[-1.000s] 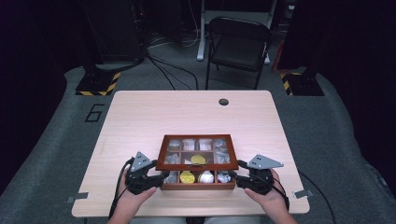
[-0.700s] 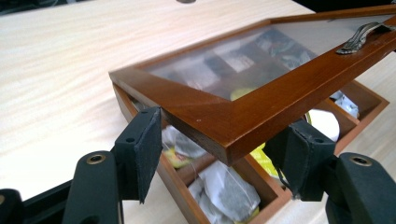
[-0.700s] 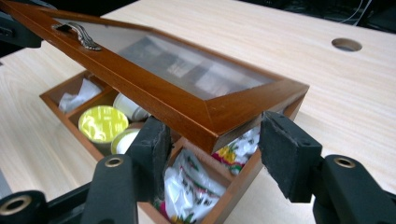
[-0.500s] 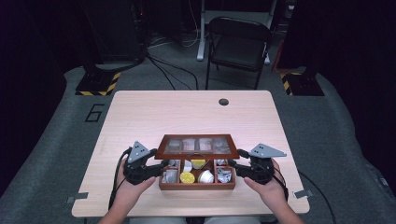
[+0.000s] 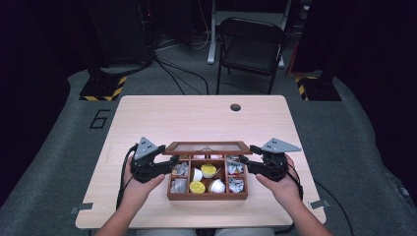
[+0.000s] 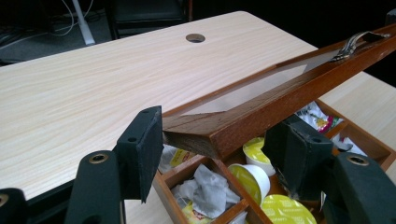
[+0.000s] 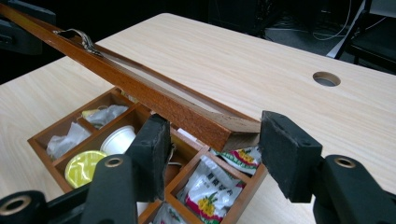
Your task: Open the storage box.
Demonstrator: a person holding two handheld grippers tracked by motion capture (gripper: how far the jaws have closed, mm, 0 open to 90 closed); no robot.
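Wooden lid (image 5: 208,147) raised over the compartment box (image 5: 206,195) at my near table edge, my left gripper (image 5: 169,164) and right gripper (image 5: 243,163) each spread around a lid corner, yellow pods (image 5: 208,170) and sachets (image 7: 205,191) below, table (image 5: 196,118) bare beyond, chair (image 5: 251,46) behind.

A recording studio or laboratory, probably: a pale wooden surface (image 5: 206,120) with a cable hole (image 5: 235,107) stands on grey carpet (image 5: 83,142), ringed by black drapes, a folding chair (image 5: 251,46), hazard-striped stand bases (image 5: 103,88) and loose cables (image 5: 172,73).
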